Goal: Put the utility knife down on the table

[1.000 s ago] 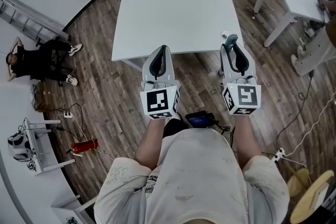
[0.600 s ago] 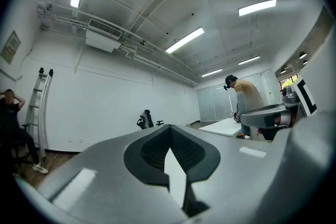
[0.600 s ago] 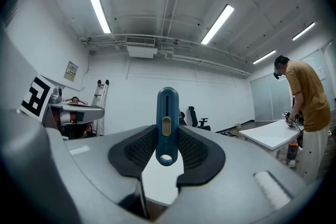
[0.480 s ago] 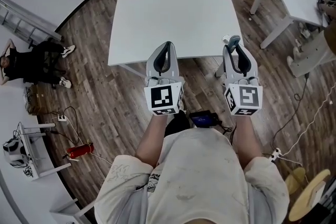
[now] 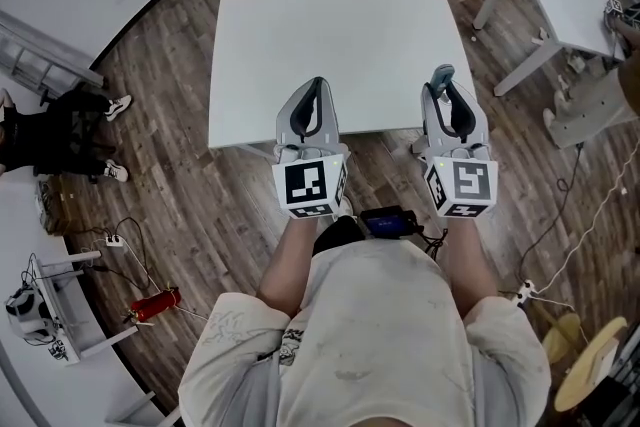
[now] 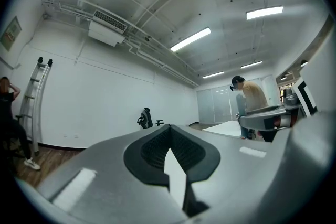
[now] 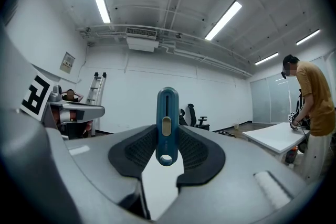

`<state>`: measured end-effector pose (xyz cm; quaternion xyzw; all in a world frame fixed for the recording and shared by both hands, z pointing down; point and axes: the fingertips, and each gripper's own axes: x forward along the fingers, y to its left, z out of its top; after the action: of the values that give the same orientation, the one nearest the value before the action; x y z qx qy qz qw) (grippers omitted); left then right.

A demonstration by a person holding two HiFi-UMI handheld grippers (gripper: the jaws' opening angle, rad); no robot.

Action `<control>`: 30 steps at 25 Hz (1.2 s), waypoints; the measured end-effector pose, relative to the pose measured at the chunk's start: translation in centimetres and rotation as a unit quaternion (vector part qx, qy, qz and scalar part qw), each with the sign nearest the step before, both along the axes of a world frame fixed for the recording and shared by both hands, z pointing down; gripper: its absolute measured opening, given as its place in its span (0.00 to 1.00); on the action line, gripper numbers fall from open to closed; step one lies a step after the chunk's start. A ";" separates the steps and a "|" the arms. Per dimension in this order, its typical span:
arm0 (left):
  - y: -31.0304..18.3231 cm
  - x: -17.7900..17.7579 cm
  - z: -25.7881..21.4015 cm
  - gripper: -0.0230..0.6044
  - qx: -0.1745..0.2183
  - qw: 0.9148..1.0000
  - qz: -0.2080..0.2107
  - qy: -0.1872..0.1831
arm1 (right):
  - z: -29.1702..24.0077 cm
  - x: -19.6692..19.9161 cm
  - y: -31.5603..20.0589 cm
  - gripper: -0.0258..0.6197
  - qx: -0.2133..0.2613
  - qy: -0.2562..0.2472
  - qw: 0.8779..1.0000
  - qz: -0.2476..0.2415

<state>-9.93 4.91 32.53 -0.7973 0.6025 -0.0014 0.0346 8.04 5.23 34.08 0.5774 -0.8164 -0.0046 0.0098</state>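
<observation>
- The right gripper (image 5: pixel 446 87) is clamped on a blue utility knife (image 7: pixel 167 126), which stands upright between its dark pads (image 7: pixel 197 152), with its top rising above them.
- In the head view, the knife shows over the near right edge of the white worktop (image 5: pixel 330 25).
- The left gripper (image 5: pixel 315 91) is beside it, over the same near edge; its jaws meet at the tips with nothing between them.

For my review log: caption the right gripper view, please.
Right tongs grip a blue knife, upright between the pads.
</observation>
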 end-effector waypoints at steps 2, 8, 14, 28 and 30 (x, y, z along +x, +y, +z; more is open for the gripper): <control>-2.6 -2.4 0.1 0.06 -0.002 1.000 0.002 0.003 | 0.0 -2.4 -2.6 0.24 -0.002 0.003 1.000 0.002; -9.8 -10.9 0.8 0.06 -0.006 1.000 0.009 0.010 | 0.4 -10.8 -9.9 0.24 -0.009 0.016 1.000 0.009; -15.8 -18.9 0.3 0.06 -0.006 1.000 0.014 0.017 | -0.3 -18.7 -15.5 0.24 -0.009 0.030 0.999 0.016; -25.9 -13.5 1.9 0.06 -0.006 0.999 0.031 0.010 | 1.2 -13.6 -25.1 0.24 -0.005 0.028 0.999 0.028; -28.0 -10.9 2.0 0.06 -0.007 1.000 0.028 0.006 | 1.5 -11.1 -27.4 0.24 -0.004 0.028 0.999 0.026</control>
<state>-20.80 -23.09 34.53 -0.8144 0.5798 0.0002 0.0257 -3.08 -22.13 35.54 0.5980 -0.8005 -0.0175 0.0351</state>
